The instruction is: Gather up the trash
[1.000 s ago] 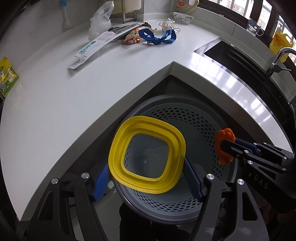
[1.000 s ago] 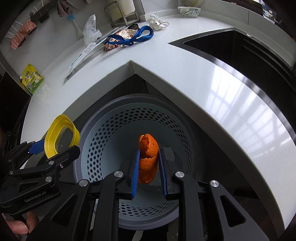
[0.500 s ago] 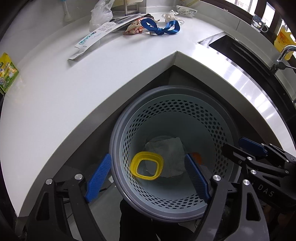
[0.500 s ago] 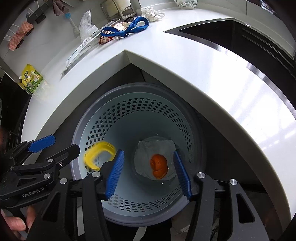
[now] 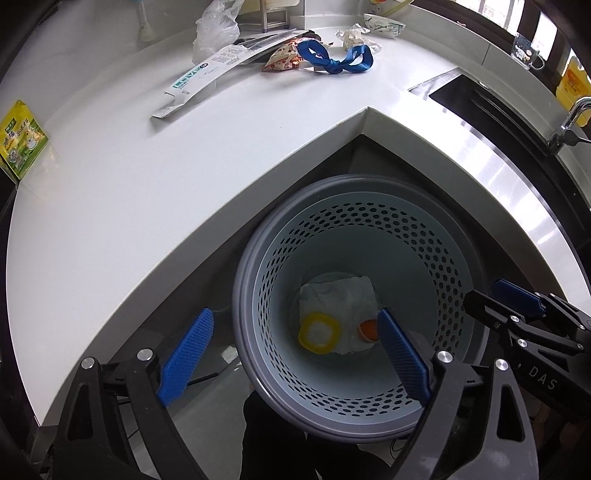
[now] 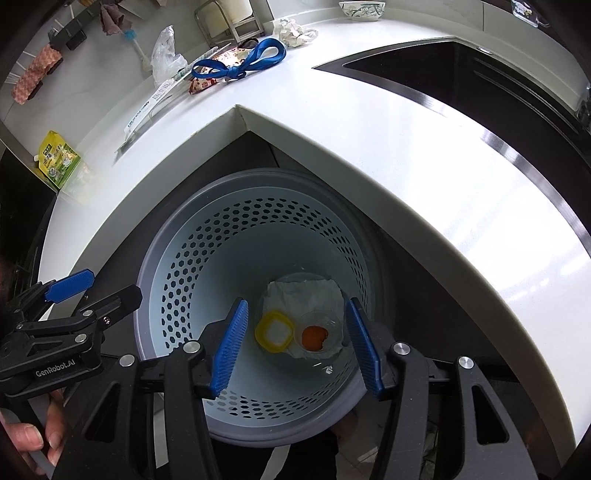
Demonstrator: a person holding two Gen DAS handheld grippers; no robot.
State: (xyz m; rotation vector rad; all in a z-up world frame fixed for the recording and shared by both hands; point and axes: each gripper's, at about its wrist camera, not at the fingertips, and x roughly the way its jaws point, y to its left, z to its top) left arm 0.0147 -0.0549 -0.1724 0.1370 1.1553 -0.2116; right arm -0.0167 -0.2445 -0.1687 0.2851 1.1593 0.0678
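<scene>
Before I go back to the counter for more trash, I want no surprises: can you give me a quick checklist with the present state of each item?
1. Left gripper empty: ok, jaws opening, nothing between them.
2. Right gripper empty: ok, pads apart, nothing pressed.
3. Yellow ring in the perforated bin: ok, on the white paper at the bottom.
4. Orange peel in the bin: ok, beside the ring.
5. Counter trash left: not ok, blue ribbon, snack wrapper, long carton strip, crumpled paper remain.
6. Bin stable: cannot tell.
</scene>
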